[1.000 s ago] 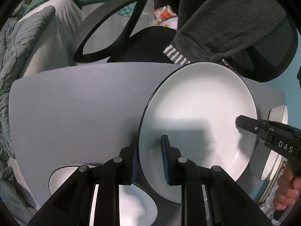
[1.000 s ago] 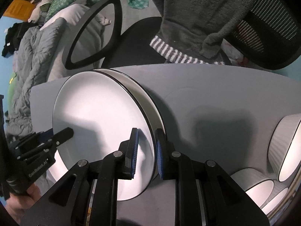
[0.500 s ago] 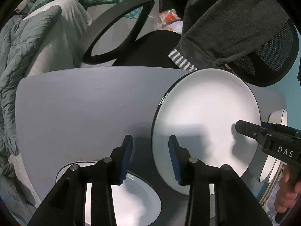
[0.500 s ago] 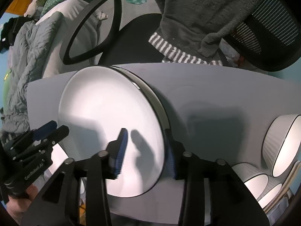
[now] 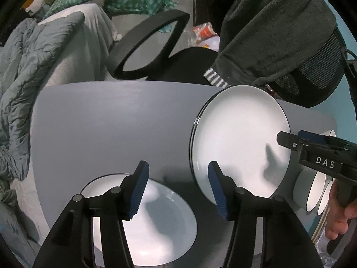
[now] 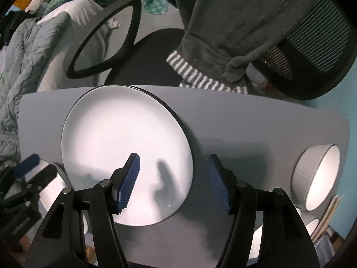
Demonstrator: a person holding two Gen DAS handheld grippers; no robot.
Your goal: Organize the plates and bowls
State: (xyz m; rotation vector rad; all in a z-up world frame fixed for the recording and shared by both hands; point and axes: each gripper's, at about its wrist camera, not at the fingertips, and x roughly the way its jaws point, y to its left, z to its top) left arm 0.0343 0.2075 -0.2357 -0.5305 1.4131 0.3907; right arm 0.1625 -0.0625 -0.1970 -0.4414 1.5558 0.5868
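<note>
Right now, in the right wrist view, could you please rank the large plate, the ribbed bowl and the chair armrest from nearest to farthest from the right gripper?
1. Large plate: partly under the open right gripper, beneath its left finger.
2. Ribbed bowl: on the table's right side.
3. Chair armrest: beyond the table's far edge, upper left.

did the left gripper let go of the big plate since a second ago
Yes. The left gripper has just been opening; its jaws now stand open over the grey table, beside the stacked plate.
</note>
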